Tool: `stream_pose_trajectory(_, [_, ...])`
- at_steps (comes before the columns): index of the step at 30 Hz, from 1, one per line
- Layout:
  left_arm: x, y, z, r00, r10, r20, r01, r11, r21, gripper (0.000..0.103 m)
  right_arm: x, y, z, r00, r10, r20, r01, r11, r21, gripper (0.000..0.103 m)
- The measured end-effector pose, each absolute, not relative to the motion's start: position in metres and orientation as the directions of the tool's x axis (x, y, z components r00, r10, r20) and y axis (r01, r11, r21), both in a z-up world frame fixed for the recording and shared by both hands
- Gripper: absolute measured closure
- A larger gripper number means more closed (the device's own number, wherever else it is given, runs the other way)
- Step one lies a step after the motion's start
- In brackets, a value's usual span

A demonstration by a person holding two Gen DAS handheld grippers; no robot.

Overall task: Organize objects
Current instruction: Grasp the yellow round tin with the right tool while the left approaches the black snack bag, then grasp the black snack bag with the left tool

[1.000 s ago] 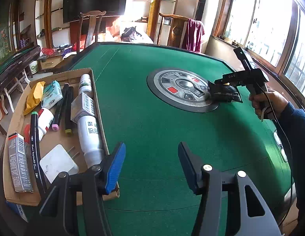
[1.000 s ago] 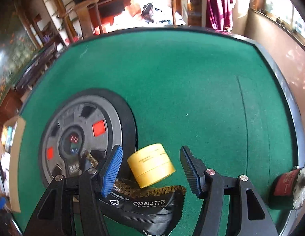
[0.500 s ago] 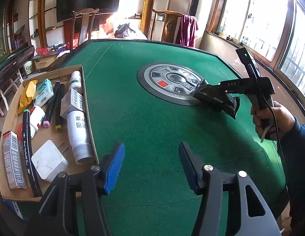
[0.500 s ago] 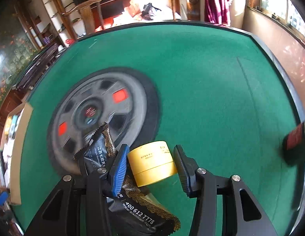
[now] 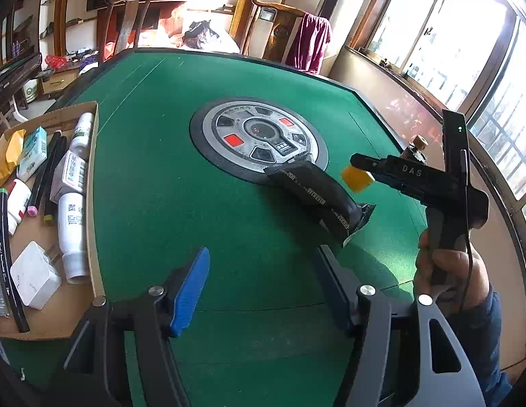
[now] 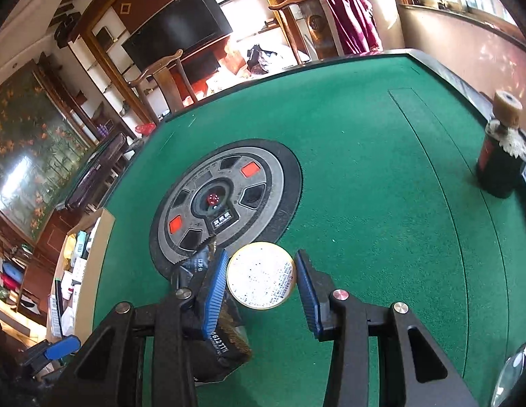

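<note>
- Right gripper (image 6: 261, 276) clamped on yellow round tin (image 6: 261, 275), one pad on each side of the rim; flat label face turned to the camera, so round axis runs along the fingers.
- Tin lifted clear of the green table (image 5: 154, 210) in the left wrist view (image 5: 357, 178), at the tip of right gripper (image 5: 359, 171), about 3 o'clock of the grey centre dial (image 5: 259, 139).
- Black snack pouch (image 5: 317, 196) just beside and under the tin, long axis from 11 to 5 o'clock, one end on the dial rim; whether caught by the left finger or just lying there, cannot tell.
- Cardboard tray (image 5: 93, 183) at 9 o'clock of the tin, well apart, across the whole table; probable drop spot, judged from the bottles (image 5: 71, 234), markers, charger (image 5: 35, 274) already in it.
- Left gripper (image 5: 259, 281) wide open, holding nothing, much nearer the tray than the right; tray at its 10 o'clock.
- Next move likely a long carry toward 9 o'clock, or a handover to the left.
- Dark jar with cork lid (image 6: 502, 156) standing at the table's 2 o'clock edge, not yet tidied.
- Readable: "DAS" on right gripper body; "0612 777" partial on pouch (image 6: 225, 339); dial plate Chinese plus tiny Latin line, not legible; tin label fine print, too small; tray labels too small.
</note>
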State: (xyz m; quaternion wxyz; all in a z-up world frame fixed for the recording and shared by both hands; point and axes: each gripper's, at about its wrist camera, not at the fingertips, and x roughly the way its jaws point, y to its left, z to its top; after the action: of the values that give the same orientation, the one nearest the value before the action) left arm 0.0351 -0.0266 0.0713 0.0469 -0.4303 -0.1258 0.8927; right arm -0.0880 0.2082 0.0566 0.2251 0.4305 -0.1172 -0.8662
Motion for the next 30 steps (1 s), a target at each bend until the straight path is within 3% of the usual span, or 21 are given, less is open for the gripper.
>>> stream_pose_trajectory(14, [-0.010,0.009,0.078,-0.613,0.154,-0.775,0.065,-0.968,-0.244,0.038,-0.086,0.191,0.032,-0.458,-0.433,-0.777,0.323,-0.895,0.308,0.054])
stream_pose_trajectory(21, [-0.039,0.014,0.065,-0.544,0.207,-0.813,0.134,-0.935,-0.328,0.037,-0.082,0.206,0.047,-0.547,-0.373,-0.749,0.289,-0.924,0.250,0.057])
stream_pose_trajectory(30, [-0.076,0.031,0.046,-0.479,0.177,-0.860,0.247,-0.913,-0.325,0.036,-0.089,0.229,0.053,-0.563,-0.410,-0.717,0.240,-0.912,0.333,0.057])
